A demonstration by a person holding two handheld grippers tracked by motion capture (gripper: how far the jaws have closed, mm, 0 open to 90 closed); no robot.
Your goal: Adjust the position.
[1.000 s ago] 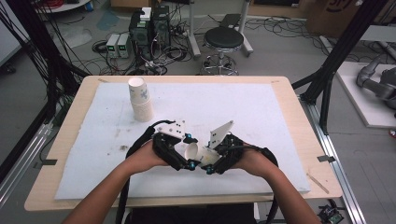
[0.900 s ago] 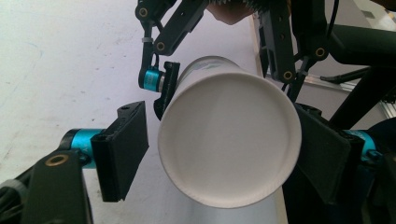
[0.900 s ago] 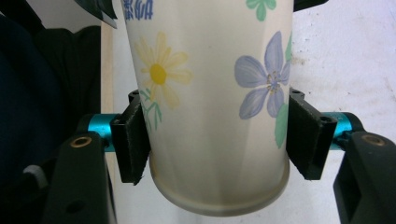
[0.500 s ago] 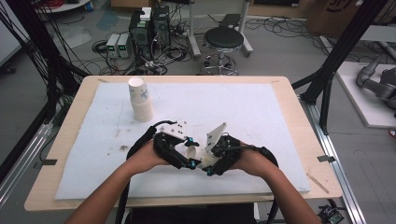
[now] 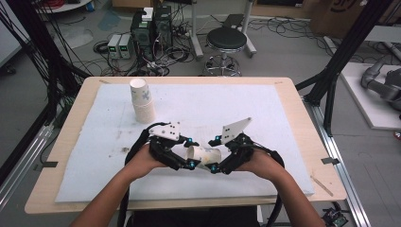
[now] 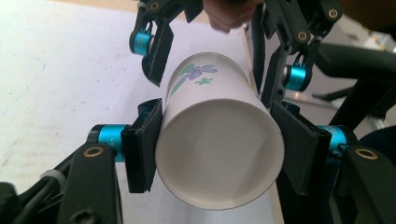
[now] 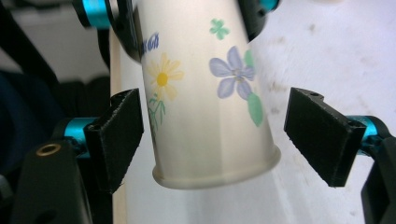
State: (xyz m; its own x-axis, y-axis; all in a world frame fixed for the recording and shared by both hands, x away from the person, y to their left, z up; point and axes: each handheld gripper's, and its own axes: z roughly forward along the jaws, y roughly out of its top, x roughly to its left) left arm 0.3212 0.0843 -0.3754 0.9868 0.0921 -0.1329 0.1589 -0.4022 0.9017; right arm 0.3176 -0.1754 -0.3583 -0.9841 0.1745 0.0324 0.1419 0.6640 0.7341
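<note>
Left gripper (image 5: pixel 189 152), black with blue fittings, has just been closing and now clamps the rim end of a white paper cup printed with flowers (image 5: pixel 204 155), held on its side just above the white padded mat (image 5: pixel 283 123) near the front of the light wooden table (image 5: pixel 302 118). Its own view shows both black pads (image 6: pixel 145 140) pressed against the cup's (image 6: pixel 219 154) wall just behind the open mouth. A second ago those jaws stood wide around the cup; half a second ago they had nearly met it.

Right gripper (image 5: pixel 213 158), facing it across the cup, has just been opening. Its view has the cup's base end (image 7: pixel 215 140) between the pads (image 7: pixel 122 135) with clear gaps on both sides, so nothing presses there now. By the look of it, the cup has been handed from right to left, and the left grip alone carries it.

Both hands sit low and close together, knuckles outward and forearms coming in from the table's near edge, the left hand (image 5: pixel 144 161) and right hand (image 5: pixel 265 163) aiming their grippers inward at one another. A stack of matching paper cups (image 5: pixel 142 101) stands upside down well apart, toward the mat's far left.
</note>
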